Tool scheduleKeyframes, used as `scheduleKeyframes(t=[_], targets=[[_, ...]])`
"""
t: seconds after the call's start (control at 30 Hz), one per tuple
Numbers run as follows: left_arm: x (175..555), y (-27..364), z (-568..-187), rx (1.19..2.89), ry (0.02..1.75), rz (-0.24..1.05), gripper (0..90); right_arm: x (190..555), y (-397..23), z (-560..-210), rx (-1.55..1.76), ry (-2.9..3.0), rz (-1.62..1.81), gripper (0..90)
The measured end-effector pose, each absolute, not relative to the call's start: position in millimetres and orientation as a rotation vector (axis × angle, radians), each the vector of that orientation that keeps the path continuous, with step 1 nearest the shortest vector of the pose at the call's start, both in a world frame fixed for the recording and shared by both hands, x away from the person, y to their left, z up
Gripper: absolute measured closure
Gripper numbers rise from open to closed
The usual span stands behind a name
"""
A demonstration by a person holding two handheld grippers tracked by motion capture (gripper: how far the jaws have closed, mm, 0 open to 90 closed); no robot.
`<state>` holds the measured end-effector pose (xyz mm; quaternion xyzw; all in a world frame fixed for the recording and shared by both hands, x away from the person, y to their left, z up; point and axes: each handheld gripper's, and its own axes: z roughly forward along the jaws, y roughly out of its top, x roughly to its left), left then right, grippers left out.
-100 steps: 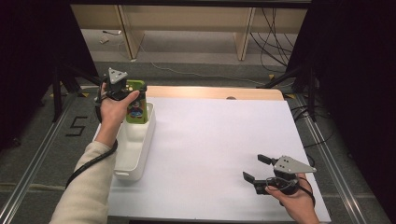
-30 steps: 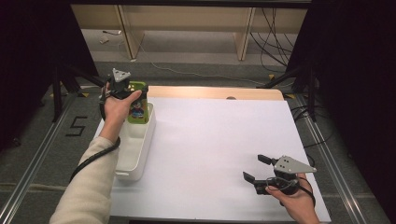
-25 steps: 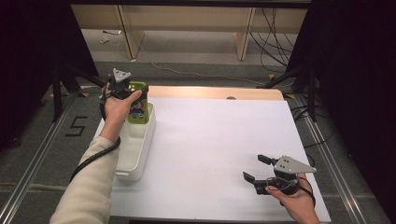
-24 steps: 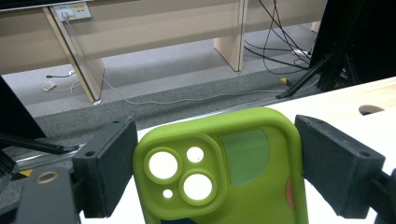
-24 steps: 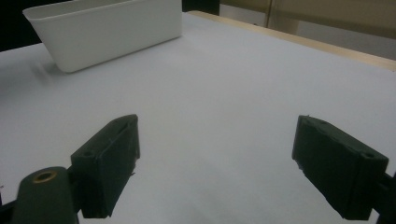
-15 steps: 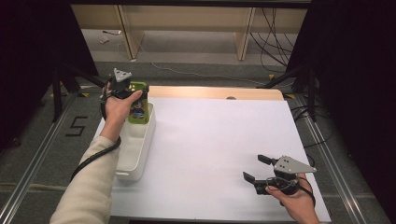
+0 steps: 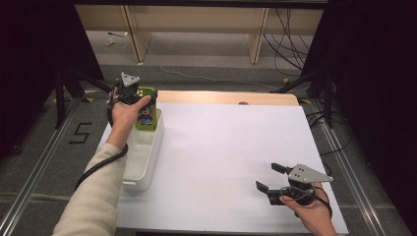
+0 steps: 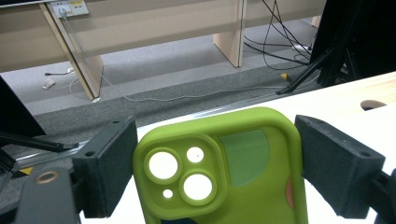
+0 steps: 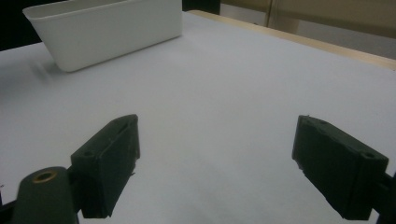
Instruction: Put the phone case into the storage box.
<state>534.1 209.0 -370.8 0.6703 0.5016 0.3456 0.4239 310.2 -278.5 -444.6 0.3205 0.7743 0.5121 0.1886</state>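
High view: a person's left gripper [image 7: 132, 93] holds a green phone case [image 7: 146, 109] above the far end of a white bin [image 7: 142, 152], at the left edge of a white-covered table [image 7: 231, 147].
Left gripper view: the phone case [image 8: 224, 168] stands between the two black jaws, camera cut-outs up; the left jaw meets its edge, while a thin gap shows at the right jaw, so a firm clamp cannot be confirmed from here.
Change: against the frame from about three seconds back, the case sits a little higher and nearer the bin's far rim; over the last second, nothing has shifted.
Meaning: the case seems to be either just lifted from the bin or paused before being lowered in; which of the two cannot be told.
Right gripper: right gripper [image 7: 269, 183] rests near the table's right front corner, jaws spread wide with nothing between them, well apart from the bin [image 9: 107, 28].
Writing: a white "5" [image 7: 81, 132] is marked on the floor left of the table; no brand can be read on the case.
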Motion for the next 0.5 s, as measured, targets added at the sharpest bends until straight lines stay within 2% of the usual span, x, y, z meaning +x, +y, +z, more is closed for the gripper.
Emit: scheduleKeyframes(t=[0.5], targets=[[537.1,207.9,-372.3,1.689,1.260,0.863,15.8,310.3,-278.5,-444.8,0.906,2.182,1.437,16.0]])
